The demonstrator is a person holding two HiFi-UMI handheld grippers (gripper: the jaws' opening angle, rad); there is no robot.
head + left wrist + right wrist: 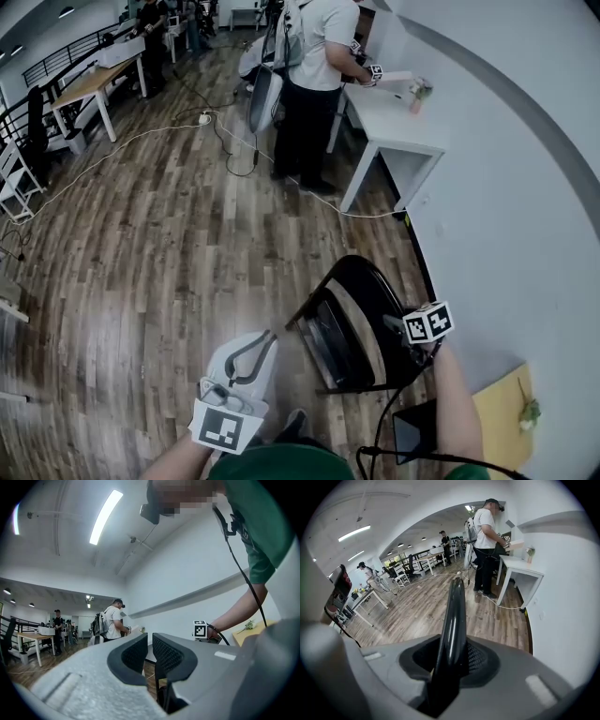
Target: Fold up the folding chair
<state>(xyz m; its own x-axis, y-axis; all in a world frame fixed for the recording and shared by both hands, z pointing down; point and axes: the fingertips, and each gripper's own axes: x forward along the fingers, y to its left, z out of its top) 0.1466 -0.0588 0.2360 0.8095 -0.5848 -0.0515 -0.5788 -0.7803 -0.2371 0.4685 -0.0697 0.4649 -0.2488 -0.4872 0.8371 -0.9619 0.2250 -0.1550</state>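
The black folding chair (352, 323) stands on the wooden floor close to the white wall, its seat tipped steeply up against the back. My right gripper (401, 330) is shut on the chair's curved back edge (453, 616), which runs straight up between its pads (476, 660). My left gripper (263, 341) hovers to the left of the chair and touches nothing. In the left gripper view, my left gripper (150, 648) has its jaws shut with nothing between them, pointing level across the room.
A person (314, 56) in a white shirt stands at a white desk (398, 127) by the wall. Cables (220, 131) trail over the floor. Tables (89, 84) line the far left. A yellow board (502, 412) and a dark flat object (414, 431) lie near my right arm.
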